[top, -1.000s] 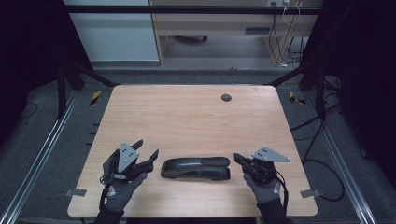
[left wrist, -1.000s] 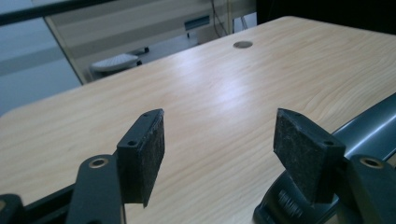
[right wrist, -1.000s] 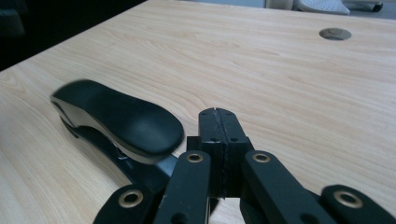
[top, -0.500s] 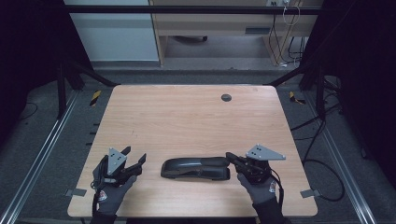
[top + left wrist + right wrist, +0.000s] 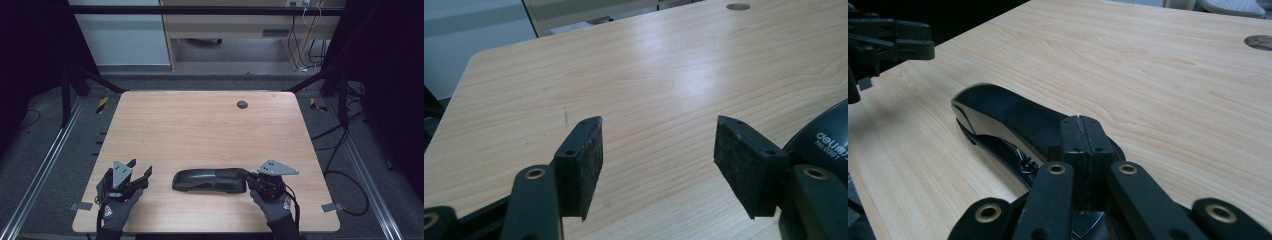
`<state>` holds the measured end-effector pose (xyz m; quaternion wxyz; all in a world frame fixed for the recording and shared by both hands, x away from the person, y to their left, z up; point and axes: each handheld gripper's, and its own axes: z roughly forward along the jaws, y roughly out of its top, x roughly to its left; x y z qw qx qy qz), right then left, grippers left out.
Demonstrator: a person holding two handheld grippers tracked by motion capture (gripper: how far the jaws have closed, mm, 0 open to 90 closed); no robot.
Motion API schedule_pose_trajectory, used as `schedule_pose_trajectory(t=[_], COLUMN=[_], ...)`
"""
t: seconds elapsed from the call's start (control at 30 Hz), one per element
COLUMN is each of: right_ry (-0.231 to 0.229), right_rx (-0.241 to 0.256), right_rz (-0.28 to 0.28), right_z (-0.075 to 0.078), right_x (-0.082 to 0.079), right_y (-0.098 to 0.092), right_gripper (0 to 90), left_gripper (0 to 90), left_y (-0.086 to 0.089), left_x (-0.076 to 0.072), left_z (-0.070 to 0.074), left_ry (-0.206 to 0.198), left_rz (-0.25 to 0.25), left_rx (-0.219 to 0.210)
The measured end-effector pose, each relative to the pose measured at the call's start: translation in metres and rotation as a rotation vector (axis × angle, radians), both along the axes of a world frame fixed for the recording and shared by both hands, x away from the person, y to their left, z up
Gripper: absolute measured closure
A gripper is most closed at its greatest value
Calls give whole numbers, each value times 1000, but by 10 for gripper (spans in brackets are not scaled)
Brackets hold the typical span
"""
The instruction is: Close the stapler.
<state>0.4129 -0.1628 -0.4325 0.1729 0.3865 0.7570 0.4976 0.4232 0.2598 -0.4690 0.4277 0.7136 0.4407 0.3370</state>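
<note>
Lying near the table's (image 5: 150, 125) front edge, the black stapler (image 5: 210, 180) runs parallel to it — the right gripper (image 5: 246, 175), jaws pressed together with nothing between, touches its right end; the left gripper (image 5: 141, 172), jaws spread and empty, waits apart off the left end.

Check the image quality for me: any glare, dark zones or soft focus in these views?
High view: dim surroundings, evenly lit table, soft overall. Left gripper view: pale glare streak on the wood; left tool sharp, open; stapler at the right edge, its print readable. Right gripper view: sheen on the stapler's nose; right tool shut, near parts slightly blurred.
</note>
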Motion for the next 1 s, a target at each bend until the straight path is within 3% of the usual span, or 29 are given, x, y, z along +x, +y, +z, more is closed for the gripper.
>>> schedule_pose_trajectory(t=[0.57,0.7,1.0], right_ry=[10,12,6], right_rx=[-53,-4,-23], right_rz=[-40,-46,-61], right_z=[-20,-25,-25], right_x=[-3,-3,-5], right_y=[3,0,3], right_gripper=[900,900,900], left_gripper=[359,358,357], left_y=[8,8,8], left_x=[-3,-3,-3], left_z=[-8,-10,-11], left_ry=[15,23,24], left_rz=[27,28,29], left_rx=[0,6,9])
